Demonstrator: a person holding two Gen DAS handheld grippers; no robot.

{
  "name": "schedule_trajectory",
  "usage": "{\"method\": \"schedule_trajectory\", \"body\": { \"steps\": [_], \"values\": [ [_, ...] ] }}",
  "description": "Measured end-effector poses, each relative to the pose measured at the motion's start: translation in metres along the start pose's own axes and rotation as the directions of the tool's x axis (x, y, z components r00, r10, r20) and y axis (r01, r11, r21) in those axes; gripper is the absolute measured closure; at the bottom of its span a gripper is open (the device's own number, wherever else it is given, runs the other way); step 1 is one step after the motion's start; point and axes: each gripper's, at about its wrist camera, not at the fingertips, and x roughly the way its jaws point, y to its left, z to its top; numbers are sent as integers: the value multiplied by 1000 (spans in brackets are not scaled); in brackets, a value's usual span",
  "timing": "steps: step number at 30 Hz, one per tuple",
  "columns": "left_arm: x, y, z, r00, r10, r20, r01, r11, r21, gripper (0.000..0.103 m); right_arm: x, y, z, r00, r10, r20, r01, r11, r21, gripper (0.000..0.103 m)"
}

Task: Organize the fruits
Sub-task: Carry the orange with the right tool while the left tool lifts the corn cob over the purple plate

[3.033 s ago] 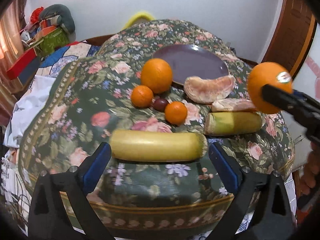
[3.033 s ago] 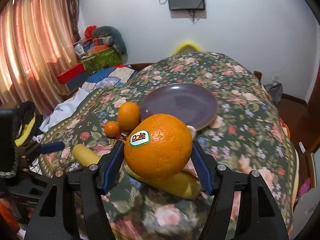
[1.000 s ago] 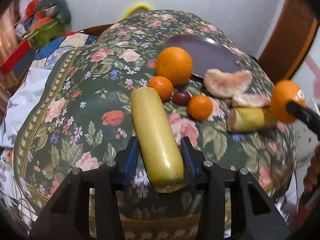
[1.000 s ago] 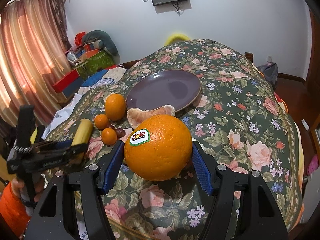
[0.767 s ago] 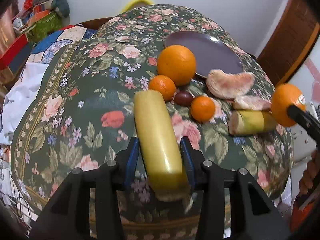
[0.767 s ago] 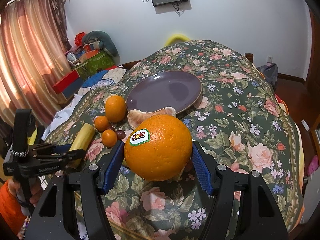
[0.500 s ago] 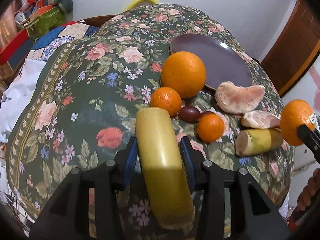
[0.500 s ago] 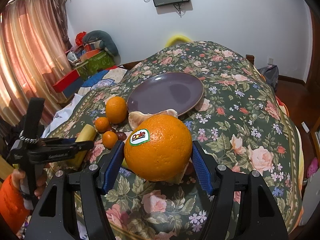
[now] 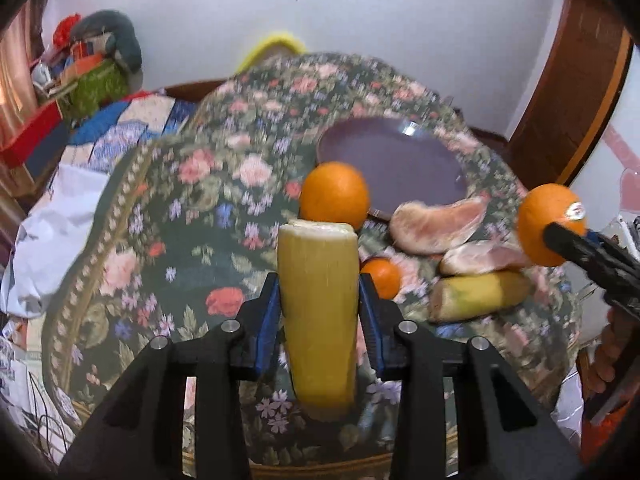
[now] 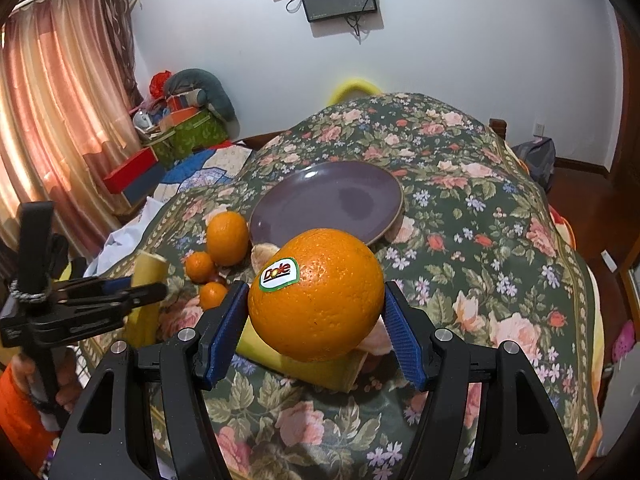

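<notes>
A flowery cloth covers the desk (image 10: pixel 500 216). The left tool (image 9: pixel 319 308) is closing on a banana (image 9: pixel 318 312) held up above the cloth; squeezed too hard, it could squash. The right tool (image 10: pixel 316 320) pinches an orange (image 10: pixel 316 294), which could roll out. The plate (image 10: pixel 328 204) is bare.

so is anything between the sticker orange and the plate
Nothing blocks it from above. The orange is held in the right tool above the cloth; a pomelo wedge lies near the plate's near rim, low enough to pass over.
</notes>
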Motion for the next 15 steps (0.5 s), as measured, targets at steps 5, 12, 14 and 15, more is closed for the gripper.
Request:
{"method": "schedule_trajectory", "body": {
  "steps": [5,12,14,15],
  "values": [
    [-11,-7,14,998,-32,57,32,999,-2,66,-1,-4,13,999,-12,32,12,1000,-3,40],
    [-14,-19,40,991,-64,116,63,998,11,66,1,-11,36,996,-31,79,32,999,-16,40],
    [-12,-23,47,989,-72,130,70,997,23,66,4,-13,41,996,-34,87,36,999,-18,40],
    [-12,-24,50,988,-76,136,73,997,27,66,5,-14,43,995,-35,90,37,999,-18,40]
  ]
}}
